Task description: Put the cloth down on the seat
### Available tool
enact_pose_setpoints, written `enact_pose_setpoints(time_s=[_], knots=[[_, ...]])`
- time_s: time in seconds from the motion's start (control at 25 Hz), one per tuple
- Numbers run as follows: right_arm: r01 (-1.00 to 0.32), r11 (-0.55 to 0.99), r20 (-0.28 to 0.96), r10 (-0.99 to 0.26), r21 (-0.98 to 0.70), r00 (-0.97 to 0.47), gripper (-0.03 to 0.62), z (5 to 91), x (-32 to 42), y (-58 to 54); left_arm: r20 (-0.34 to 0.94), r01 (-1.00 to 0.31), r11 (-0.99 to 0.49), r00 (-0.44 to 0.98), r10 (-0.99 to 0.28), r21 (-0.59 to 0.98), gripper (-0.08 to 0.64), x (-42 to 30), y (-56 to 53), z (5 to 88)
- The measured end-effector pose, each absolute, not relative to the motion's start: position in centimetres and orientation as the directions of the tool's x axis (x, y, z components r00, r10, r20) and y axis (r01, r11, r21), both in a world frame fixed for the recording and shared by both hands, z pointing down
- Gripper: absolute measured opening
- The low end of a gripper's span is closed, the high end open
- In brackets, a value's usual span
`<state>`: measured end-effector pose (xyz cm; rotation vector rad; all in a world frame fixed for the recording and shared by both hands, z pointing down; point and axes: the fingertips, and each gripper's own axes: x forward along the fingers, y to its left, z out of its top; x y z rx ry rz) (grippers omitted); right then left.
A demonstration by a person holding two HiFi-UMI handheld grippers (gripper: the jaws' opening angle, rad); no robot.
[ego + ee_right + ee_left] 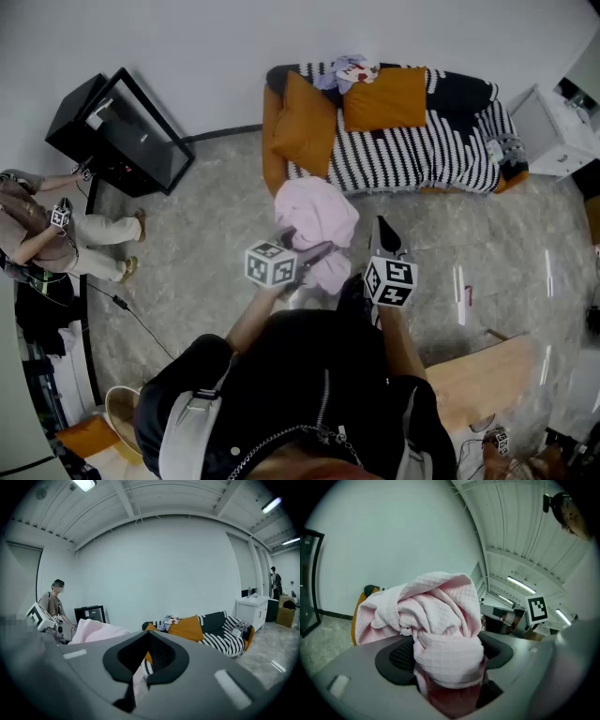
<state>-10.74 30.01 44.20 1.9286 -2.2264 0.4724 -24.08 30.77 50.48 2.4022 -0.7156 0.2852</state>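
A bunched pink waffle cloth hangs above the floor in front of the sofa. My left gripper is shut on it. In the left gripper view the cloth bulges up between the wide-set jaws of the left gripper and hides most of what lies beyond. My right gripper is just right of the cloth and apart from it, jaws together, holding nothing. In the right gripper view the cloth shows to the left of the right gripper. The striped sofa seat lies ahead.
Two orange cushions and some loose clothes lie on the sofa's left end. A black glass-fronted cabinet and a seated person are at the left. A white cabinet stands right of the sofa. A wooden board lies near my right.
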Motion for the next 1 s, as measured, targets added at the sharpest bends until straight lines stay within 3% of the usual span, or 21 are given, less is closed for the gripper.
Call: enact_pose_setpoints(time_s=[0.36,1.0], knots=[[-0.975,0.102,0.276,-0.949,-0.198,-0.155,0.002,44.6,-10.9,29.8,0.383,-0.558,-0.667,0.828,-0.41,0.494,0.39,-24.8,30.5,51.1],[-0.98,0.101,0.286,-0.947,-0.17,-0.147,0.002,45.5,-8.0,31.7,0.398,-0.544,-0.668,0.836,-0.379,0.507,0.39,-23.3,31.2,51.5]])
